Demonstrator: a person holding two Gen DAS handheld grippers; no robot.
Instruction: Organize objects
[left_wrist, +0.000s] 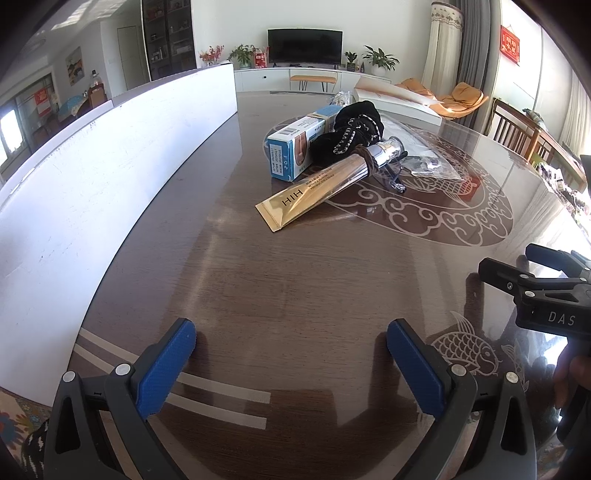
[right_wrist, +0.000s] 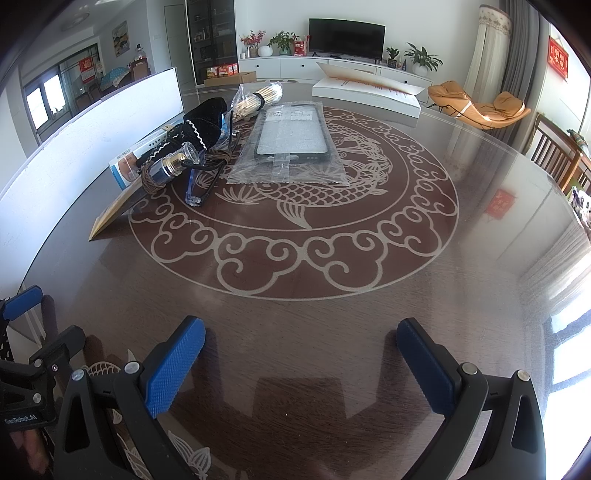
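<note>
A pile of objects lies mid-table: a gold cream tube with a clear cap and a brown cord around it, a blue-and-white box, a black trimmed cloth, clear-framed glasses, a bagged phone case and a bundle of sticks. My left gripper is open and empty, low over the near table. My right gripper is open and empty, beside it to the right.
The round dark wooden table has a fish-and-cloud pattern. A white board stands along its left side. A white flat box lies at the far edge. Wooden chairs stand at the right.
</note>
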